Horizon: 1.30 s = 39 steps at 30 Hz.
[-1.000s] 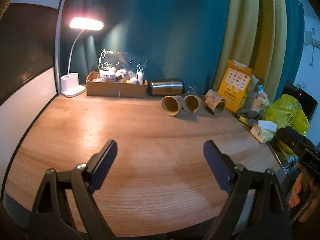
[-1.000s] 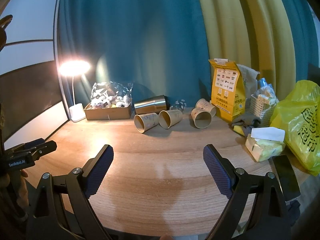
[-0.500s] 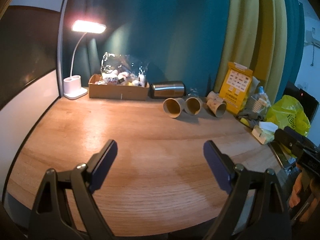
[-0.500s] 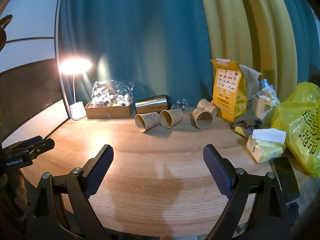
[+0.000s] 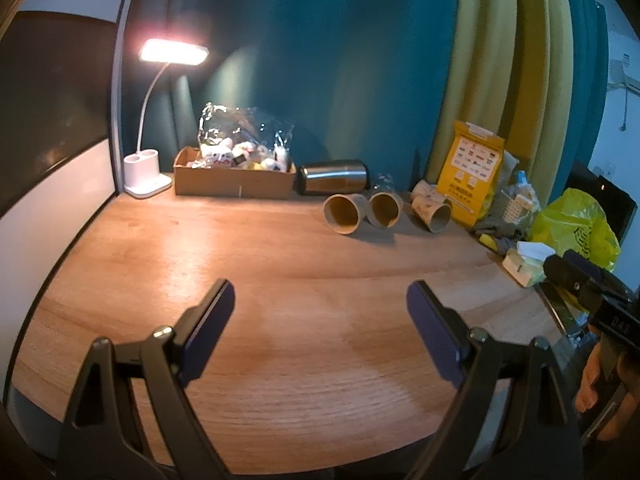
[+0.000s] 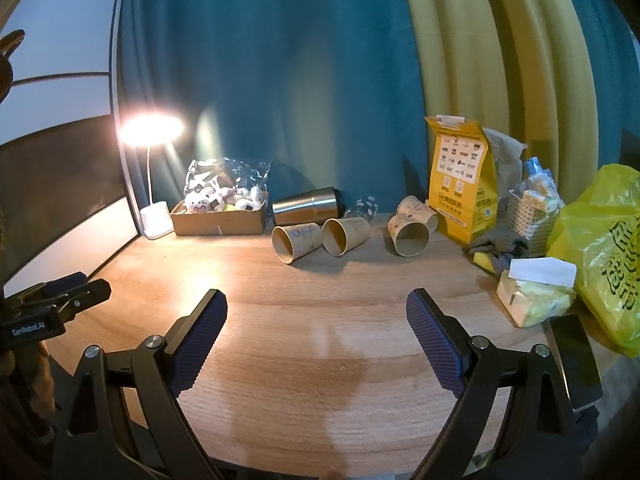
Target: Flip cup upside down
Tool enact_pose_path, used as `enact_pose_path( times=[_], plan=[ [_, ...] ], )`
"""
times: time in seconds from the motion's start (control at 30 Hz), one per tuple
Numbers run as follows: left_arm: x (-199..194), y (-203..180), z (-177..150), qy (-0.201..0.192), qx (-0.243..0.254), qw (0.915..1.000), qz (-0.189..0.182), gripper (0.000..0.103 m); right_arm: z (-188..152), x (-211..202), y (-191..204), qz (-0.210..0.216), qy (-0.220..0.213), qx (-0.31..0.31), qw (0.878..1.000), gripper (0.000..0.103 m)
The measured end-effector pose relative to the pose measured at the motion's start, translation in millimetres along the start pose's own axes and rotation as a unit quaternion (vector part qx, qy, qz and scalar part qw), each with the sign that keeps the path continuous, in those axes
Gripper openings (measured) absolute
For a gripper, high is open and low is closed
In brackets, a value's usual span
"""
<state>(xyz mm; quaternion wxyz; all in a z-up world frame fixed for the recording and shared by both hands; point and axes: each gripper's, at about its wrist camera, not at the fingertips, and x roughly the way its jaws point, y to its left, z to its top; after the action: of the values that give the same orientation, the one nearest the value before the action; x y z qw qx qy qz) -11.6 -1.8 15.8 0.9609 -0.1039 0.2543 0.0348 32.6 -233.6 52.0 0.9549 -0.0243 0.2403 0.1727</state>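
Three paper cups lie on their sides at the back of the wooden table: a left cup [image 6: 296, 242], a middle cup [image 6: 345, 235] and a right cup [image 6: 412, 230], mouths facing me. They also show in the left wrist view: left cup [image 5: 343, 214], middle cup [image 5: 385, 210], right cup [image 5: 434, 212]. A steel tumbler [image 6: 307, 206] lies on its side behind them. My left gripper [image 5: 320, 312] and my right gripper [image 6: 317, 314] are both open and empty, over the near table, well short of the cups.
A lit desk lamp [image 5: 146, 176] and a cardboard box of toys [image 5: 236, 178] stand at the back left. A yellow bag [image 6: 460, 184], a basket [image 6: 528, 212], a tissue pack [image 6: 534, 300], a yellow plastic bag [image 6: 604, 256] and a phone [image 6: 574, 360] crowd the right side.
Both grippers have drifted slightly; the scene sits a little lower in each view. Nothing was taken hold of and the cups have not moved.
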Motion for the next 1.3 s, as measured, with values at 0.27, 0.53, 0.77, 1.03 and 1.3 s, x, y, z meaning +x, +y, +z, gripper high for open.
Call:
enact_pose_path(
  times=[0.27,0.53,0.77,1.03,1.3],
  plan=[
    [6,4,3,0.004,-0.003,1.0000,0.003,0.089,4,7,-3,0.003,0.005,0.001,1.000,0.093],
    [6,6,5,-0.001,-0.004,1.0000,0.005,0.089,6,12,-5,0.005,0.006,0.001,1.000,0.093],
    [5,7,6,-0.002,-0.005,1.0000,0.004,0.089,8,13,-3,0.004,0.007,0.001,1.000,0.093],
    [3,7,8,-0.005,-0.003,1.0000,0.005,0.089,8,15,2,0.010,0.009,-0.001,1.000,0.093],
    [3,9,10,-0.006,-0.004,1.0000,0.005,0.089,7,14,2,0.012,0.008,-0.002,1.000,0.093]
  ],
)
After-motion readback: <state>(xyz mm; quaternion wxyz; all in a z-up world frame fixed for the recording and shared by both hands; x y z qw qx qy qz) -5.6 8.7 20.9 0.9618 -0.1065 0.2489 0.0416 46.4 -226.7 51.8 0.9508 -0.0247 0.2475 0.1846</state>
